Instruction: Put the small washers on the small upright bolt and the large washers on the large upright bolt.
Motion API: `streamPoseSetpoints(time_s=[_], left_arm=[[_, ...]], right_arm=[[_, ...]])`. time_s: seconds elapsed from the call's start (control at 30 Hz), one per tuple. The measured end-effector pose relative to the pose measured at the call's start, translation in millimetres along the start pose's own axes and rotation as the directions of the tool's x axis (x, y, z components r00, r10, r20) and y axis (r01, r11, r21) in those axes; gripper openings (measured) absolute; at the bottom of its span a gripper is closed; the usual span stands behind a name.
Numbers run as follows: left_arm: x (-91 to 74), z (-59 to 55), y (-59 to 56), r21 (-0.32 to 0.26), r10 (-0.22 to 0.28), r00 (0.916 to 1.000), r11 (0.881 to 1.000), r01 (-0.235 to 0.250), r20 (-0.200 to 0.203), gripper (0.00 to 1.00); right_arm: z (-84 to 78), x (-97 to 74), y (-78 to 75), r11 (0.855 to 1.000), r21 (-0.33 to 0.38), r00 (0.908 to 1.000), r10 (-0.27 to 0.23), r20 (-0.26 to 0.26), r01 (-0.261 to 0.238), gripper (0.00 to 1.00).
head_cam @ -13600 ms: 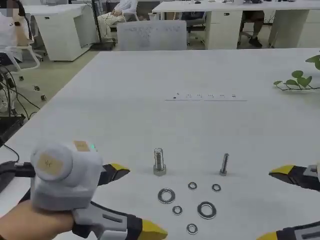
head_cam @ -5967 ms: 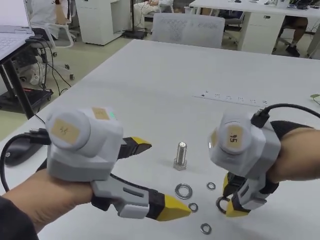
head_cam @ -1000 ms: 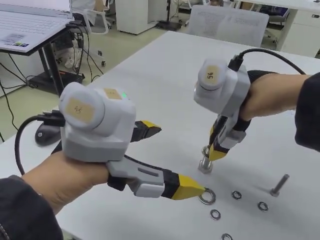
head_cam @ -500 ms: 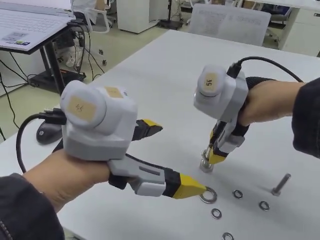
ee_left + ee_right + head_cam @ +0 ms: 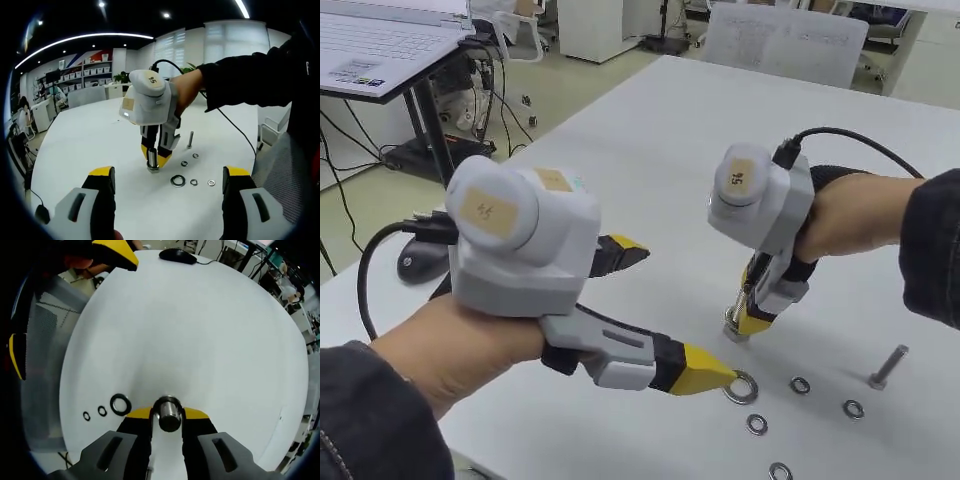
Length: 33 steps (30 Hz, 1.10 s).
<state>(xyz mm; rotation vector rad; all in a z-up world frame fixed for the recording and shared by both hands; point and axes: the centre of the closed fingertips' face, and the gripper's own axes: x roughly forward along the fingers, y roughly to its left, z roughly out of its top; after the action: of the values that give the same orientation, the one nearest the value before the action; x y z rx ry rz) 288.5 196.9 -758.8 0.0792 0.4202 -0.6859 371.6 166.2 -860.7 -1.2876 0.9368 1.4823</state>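
Head view: left hand sits low in the lower left and holds the left gripper roughly level, pointing right. Its jaws are spread wide and hold nothing, and the lower yellow tip is just beside the large washer, which lies flat on the table. Right hand comes in from the right edge, with the right gripper pointing straight down over the large bolt at centre right. Count here: 1 large washer loose, 4 small washers in the lower right, and the small bolt further right, well apart from the large one. Left gripper view: own jaws are wide apart at the bottom, empty. The right gripper is at centre with its tips straddling the large bolt. The small bolt stands upright just right of it, and 1 large washer plus 4 small ones lie on the table nearby. Right gripper view: jaws are nearly closed, with the bolt top right between the yellow tips; can't tell if they clamp the bolt or a washer. 1 large and 2 small washers are at lower left, and the left gripper's tips are at upper left.
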Motion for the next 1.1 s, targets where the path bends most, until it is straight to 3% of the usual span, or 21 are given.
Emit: streamPoseSetpoints(time_s=[0.97,1.1], left_arm=[[0.3,-0.5,-2.2,0.003,-0.008,1.0000,1.000,0.008,0.000,0.88],[0.3,-0.7,-2.4,0.004,-0.010,1.0000,1.000,0.010,-0.002,0.87]], right_arm=[[-4.4,5.8,-5.8,1.000,-0.010,1.0000,-0.005,0.008,0.005,0.23],[-5.2,4.6,-6.8,1.000,-0.019,0.9999,-0.007,0.011,0.007,0.27]])
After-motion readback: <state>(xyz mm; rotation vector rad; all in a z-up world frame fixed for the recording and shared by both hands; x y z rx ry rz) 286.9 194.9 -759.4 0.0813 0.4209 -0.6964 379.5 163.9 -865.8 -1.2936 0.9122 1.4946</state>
